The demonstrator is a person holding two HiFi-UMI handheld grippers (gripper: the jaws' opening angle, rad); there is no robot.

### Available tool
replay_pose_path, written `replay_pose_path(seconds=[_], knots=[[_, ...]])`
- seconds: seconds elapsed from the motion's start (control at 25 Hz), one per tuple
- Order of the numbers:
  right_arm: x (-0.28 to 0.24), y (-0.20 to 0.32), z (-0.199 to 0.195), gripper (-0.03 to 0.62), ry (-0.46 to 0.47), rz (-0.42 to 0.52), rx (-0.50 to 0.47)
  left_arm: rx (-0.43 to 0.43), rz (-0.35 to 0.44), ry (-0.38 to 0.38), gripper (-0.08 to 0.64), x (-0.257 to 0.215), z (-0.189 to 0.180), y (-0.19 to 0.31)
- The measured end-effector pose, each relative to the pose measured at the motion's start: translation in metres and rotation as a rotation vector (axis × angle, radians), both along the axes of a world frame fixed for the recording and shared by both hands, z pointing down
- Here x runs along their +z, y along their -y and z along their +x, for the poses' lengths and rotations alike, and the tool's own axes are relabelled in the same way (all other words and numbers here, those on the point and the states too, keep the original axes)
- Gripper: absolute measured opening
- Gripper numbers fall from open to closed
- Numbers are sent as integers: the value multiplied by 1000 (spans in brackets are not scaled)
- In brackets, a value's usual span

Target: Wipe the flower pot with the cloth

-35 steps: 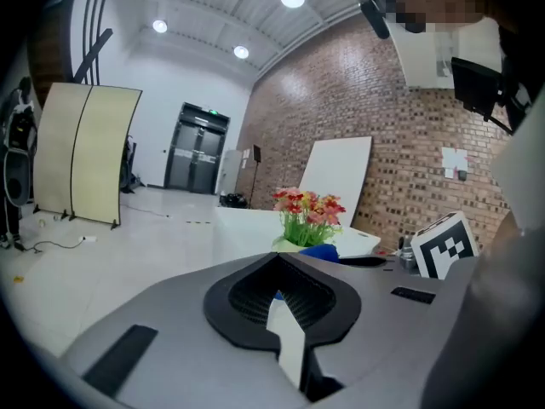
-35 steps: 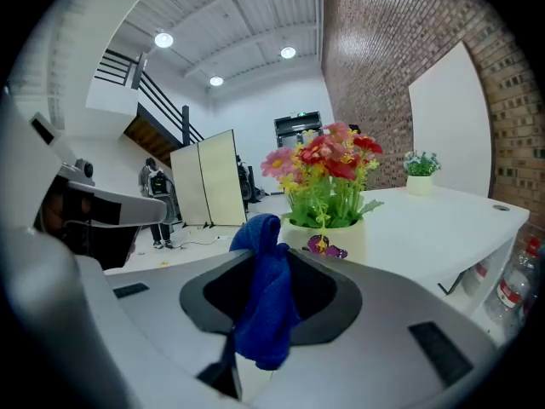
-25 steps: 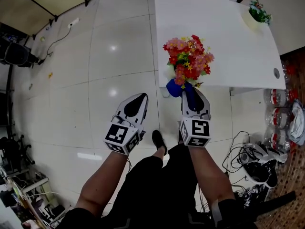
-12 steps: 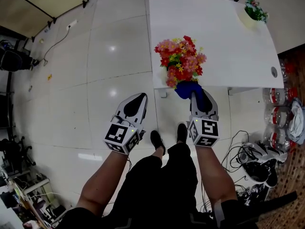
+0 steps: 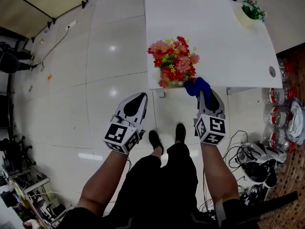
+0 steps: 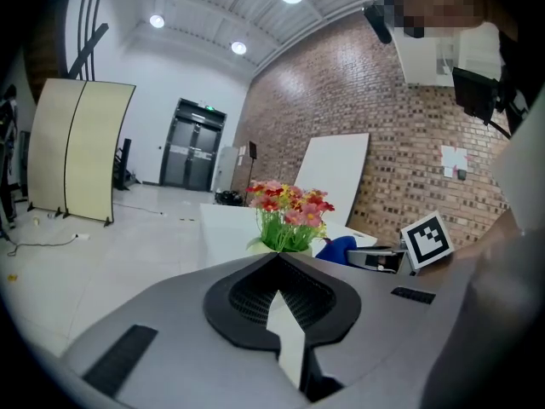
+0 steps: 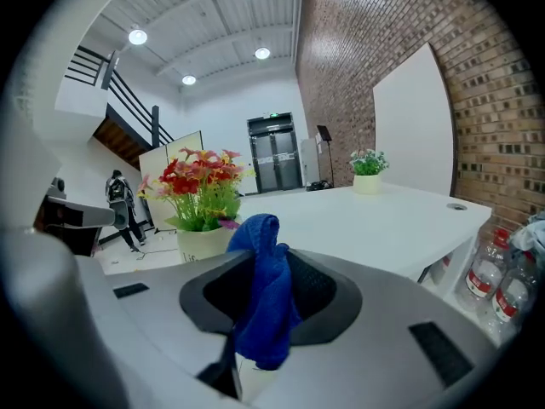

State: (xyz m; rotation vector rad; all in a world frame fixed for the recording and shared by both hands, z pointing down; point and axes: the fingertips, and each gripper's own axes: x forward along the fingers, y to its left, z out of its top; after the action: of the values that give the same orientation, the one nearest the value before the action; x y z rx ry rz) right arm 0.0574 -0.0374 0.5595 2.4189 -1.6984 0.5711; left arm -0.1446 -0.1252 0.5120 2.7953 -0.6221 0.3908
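Note:
A pale flower pot [image 5: 174, 83] of red and pink flowers [image 5: 171, 60] stands at the near edge of the white table [image 5: 228, 46]. My right gripper [image 5: 202, 93] is shut on a blue cloth [image 5: 197, 86], which hangs just right of the pot, at the table's edge. In the right gripper view the cloth [image 7: 260, 313] bunches between the jaws of my right gripper [image 7: 271, 262], with the pot [image 7: 200, 244] to its left and a little beyond. My left gripper [image 5: 140, 98] hangs over the floor left of the table, shut and holding nothing. In the left gripper view my left gripper [image 6: 277, 261] faces the flowers [image 6: 288, 211].
A small green plant in a pale pot [image 5: 249, 13] stands at the table's far right corner. Water bottles [image 5: 279, 116] and cables [image 5: 248, 151] lie on the floor to the right. The person's feet [image 5: 155, 140] stand below the table edge. Folded panels [image 6: 81, 152] stand far left.
My right gripper has carried the blue cloth from the pot's front left across to its right side. The left gripper has stayed where it was.

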Motion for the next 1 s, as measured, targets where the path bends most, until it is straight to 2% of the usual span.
replay_pose_path(seconds=[0.36, 0.56, 0.76, 1.0], knots=[[-19, -19, 30, 98, -22, -7, 19, -17, -2, -2, 3, -11, 6, 2], [-38, 1, 54, 98, -50, 23, 6, -48, 1, 10, 3, -16, 6, 8], [-37, 34, 68, 98, -74, 20, -68, 44, 75, 19, 3, -19, 26, 20], [-25, 66, 75, 98, -92, 17, -156, -83, 36, -9, 3, -14, 22, 30]])
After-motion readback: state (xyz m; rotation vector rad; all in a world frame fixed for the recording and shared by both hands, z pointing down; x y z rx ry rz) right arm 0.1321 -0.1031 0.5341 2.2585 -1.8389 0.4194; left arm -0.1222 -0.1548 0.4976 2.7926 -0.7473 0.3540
